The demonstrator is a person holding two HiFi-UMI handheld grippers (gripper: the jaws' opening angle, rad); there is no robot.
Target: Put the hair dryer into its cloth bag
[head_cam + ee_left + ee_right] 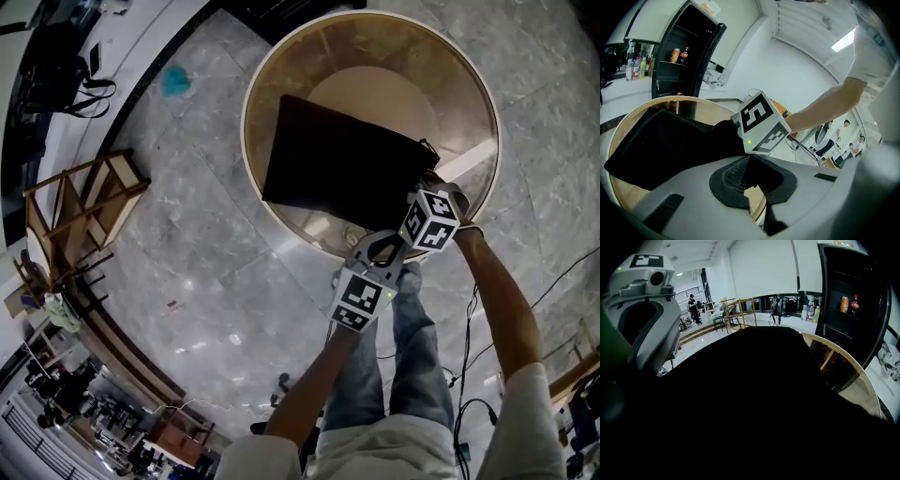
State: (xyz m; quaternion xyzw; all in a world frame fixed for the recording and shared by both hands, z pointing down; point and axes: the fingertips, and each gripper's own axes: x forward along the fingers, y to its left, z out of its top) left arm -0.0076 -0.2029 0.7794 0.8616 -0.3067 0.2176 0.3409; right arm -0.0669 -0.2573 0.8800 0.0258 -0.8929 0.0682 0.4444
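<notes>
Reaching forward and down over the near rim of the round worktop, held both forearms stretched out and close together; brought the two tongs just beside each other at the near right end of the black cloth bag; held the left tongs low at the rim, tilted gently downward, closed tight on a fold of that bag, with dark cloth showing at the pads in the left gripper view; held the right tongs just beyond, pointing down more steeply, nose against the same bag; saw only black cloth across the right gripper view, so could not tell how wide those jaws stood.

Lay flat across the near half of the worktop, that bag, with its near left corner close to the rim; left the far half of the worktop bare; had open grey marble floor all round the worktop, with a wooden shelf frame well apart at the left.

Counted one bag, one worktop, two tongs, one marker cube on each.
</notes>
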